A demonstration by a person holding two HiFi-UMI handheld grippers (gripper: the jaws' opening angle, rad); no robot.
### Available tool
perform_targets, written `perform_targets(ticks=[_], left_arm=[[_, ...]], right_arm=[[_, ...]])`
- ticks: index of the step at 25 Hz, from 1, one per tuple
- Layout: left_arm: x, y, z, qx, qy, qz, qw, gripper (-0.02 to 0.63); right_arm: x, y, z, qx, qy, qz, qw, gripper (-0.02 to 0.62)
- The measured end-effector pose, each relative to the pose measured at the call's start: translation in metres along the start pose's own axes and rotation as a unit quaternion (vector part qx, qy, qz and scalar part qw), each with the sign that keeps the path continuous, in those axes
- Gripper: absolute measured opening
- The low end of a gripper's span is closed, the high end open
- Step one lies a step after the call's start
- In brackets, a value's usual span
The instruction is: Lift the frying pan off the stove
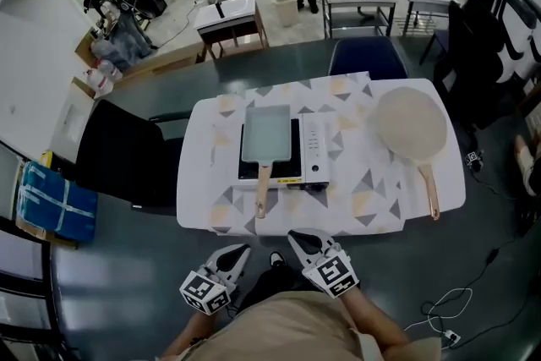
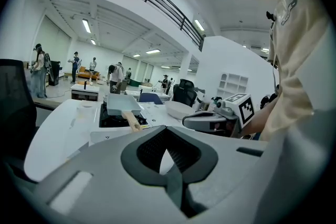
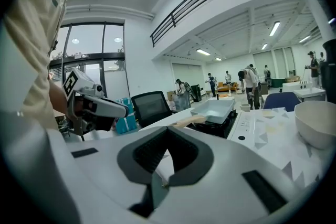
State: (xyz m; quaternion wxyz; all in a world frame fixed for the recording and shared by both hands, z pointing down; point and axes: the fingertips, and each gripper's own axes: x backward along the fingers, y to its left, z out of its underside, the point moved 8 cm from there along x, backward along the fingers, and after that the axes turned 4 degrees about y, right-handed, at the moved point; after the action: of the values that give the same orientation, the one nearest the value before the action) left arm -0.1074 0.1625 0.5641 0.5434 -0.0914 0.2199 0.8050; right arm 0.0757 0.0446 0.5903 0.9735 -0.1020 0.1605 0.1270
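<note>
A rectangular pale-green frying pan with a wooden handle sits on a white portable stove in the middle of the table. The handle points toward me. Both grippers hang close to my body, below the table's near edge and well short of the pan. My left gripper is shut and empty, and my right gripper is shut and empty. The left gripper view shows the pan beyond the closed left gripper. The right gripper view shows the pan beyond the closed right gripper.
A round beige pan with a long wooden handle lies on the table's right side. The table has a patterned cloth. A black chair stands at the left, a blue chair behind. People and other tables fill the room's far end.
</note>
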Motion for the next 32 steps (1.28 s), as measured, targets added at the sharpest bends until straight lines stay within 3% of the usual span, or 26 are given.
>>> perform_targets(ticks=[7,12,20,25,32], left_arm=[[-0.012,0.043,-0.017,-0.022,0.010,0.034,0.9991,0.000],[-0.027,0.075,-0.031,-0.038,-0.002,0.072,0.9967,0.000],[-0.046,0.115,-0.035,-0.047,0.009,0.124,0.9911,0.000],[-0.054,0.136,-0.036,-0.016,-0.004,0.201,0.9796,0.000],[-0.062,0.144,-0.030,0.001,0.014,0.210,0.9776,0.000]], right_arm=[[-0.027,0.004,-0.043,0.005,-0.009,0.021,1.000,0.003],[-0.037,-0.004,-0.053,0.033,0.010,0.069,0.997,0.003],[-0.046,-0.023,-0.049,-0.026,0.018,0.154,0.988,0.003],[-0.071,-0.018,-0.059,-0.020,0.021,0.171,0.985,0.003],[-0.095,-0.013,-0.061,-0.010,0.033,0.156,0.987,0.003]])
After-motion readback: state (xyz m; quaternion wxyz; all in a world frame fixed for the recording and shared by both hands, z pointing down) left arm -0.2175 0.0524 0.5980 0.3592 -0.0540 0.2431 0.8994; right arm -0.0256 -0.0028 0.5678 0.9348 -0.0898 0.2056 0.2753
